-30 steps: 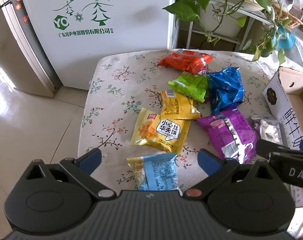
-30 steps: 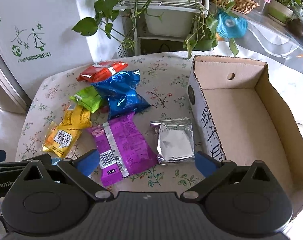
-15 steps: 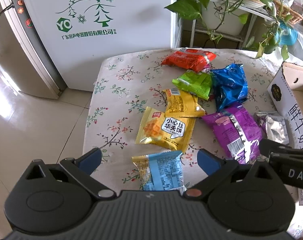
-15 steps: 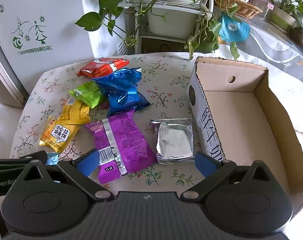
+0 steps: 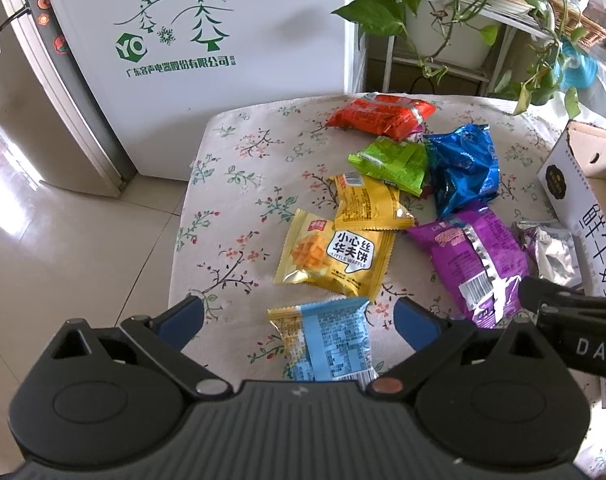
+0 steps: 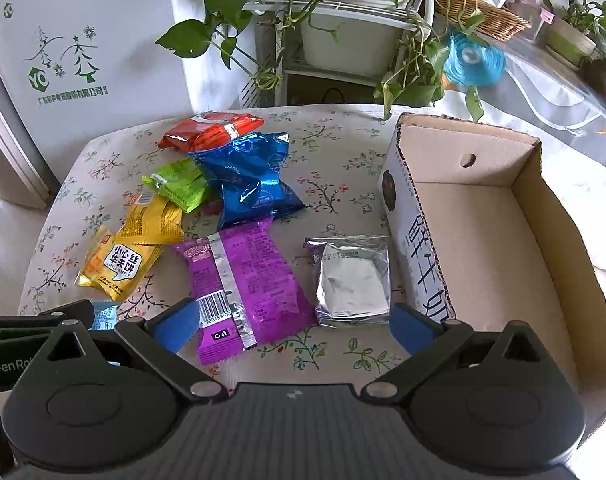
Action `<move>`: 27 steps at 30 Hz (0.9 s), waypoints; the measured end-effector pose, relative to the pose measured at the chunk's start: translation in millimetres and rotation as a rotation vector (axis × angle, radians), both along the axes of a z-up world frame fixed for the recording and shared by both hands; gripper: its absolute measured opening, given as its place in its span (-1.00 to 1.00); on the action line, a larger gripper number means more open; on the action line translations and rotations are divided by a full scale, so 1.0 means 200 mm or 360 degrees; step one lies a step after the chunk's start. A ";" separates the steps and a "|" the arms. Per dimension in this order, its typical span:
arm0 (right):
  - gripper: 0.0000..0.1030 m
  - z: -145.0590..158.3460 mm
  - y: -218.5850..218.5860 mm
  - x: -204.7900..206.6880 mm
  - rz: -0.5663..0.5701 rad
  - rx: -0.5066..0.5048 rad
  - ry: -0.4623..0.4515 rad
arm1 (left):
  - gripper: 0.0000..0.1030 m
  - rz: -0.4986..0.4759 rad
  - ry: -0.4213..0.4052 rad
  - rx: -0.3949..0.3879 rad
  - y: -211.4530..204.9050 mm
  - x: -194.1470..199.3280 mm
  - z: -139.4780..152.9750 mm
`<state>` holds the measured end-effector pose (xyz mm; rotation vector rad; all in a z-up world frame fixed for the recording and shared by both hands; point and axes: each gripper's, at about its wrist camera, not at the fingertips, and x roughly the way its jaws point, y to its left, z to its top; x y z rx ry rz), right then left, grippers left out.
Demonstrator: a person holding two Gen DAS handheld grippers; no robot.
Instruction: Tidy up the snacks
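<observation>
Both claws hang spread wide with nothing in them: the left gripper [image 5: 299, 314] sits over the near left edge of the table [image 5: 239, 168], its blue fingers either side of the light blue packet [image 5: 329, 340], and the right gripper [image 6: 291, 322] hovers over the near edge further right, bracketing the purple packet [image 6: 243, 276] and the silver foil packet [image 6: 353, 278]. The snacks lie loose on the flowered cloth: a red packet [image 6: 211, 130] near the far edge, then the green packet [image 6: 179, 184] tucked against the crumpled blue packet [image 6: 251, 176], and two yellow waffle packets [image 5: 343, 248] overlapping toward the left. The cardboard box [image 6: 483, 216] stands open-topped on the right side of the table, and as far as I can see there is nothing in it yet, so the sorting looks barely begun. The trouble I'd expect is with the wrappers themselves: they look slick and puffy, so a pinch on a pillowy middle could squirt the packet out sideways. The overlapping yellow pair could come up together or drag one another. The silver packet lies just beside the box wall, leaving little room for a finger on that side, and the two claws are close enough to knock each other.
</observation>
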<state>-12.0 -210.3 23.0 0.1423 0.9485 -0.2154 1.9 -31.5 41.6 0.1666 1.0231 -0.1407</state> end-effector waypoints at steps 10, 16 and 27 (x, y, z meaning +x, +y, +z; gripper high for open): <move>1.00 -0.01 0.01 0.00 0.0020 -0.0013 0.0008 | 0.94 0.0005 0.0000 0.0021 0.00 -0.01 -0.01; 1.00 -0.01 0.01 0.00 0.0028 -0.0010 0.0021 | 0.92 0.0003 0.0004 0.0033 -0.01 -0.01 -0.01; 1.00 -0.03 0.02 0.01 0.0051 -0.0024 0.0037 | 0.91 0.0005 0.0020 0.0050 0.00 -0.02 -0.03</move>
